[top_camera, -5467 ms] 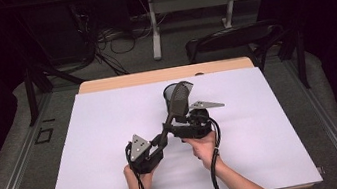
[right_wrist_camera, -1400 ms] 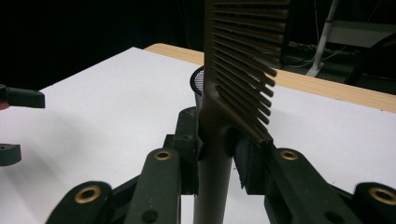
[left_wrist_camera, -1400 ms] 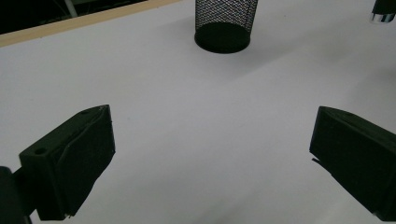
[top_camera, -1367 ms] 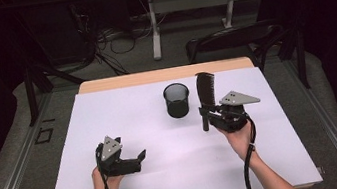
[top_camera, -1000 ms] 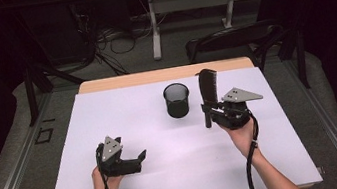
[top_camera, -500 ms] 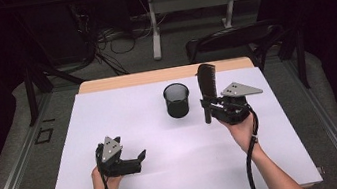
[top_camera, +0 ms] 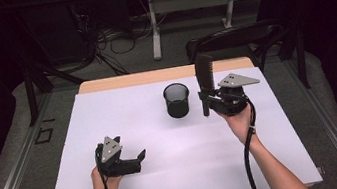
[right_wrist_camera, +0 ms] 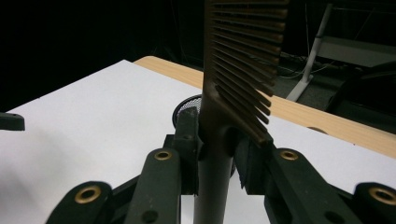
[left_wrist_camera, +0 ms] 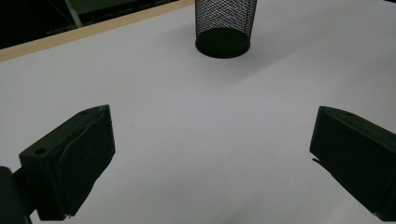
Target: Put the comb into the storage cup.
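Right gripper (top_camera: 206, 100) fingers clenched on black plastic wide-tooth comb (top_camera: 204, 80), gripped at the handle just under the teeth. Comb held upright, teeth end up, clear of the white table sheet (top_camera: 168, 175), just beside the black wire-mesh cylindrical cup (top_camera: 177, 100) on its right in the high view, not touching. Cup standing upright mid-table toward the far edge. Left gripper (top_camera: 138, 158) fingers spread wide, released, nothing between, low over the sheet near the front left, well apart from the cup, pointing roughly toward it.
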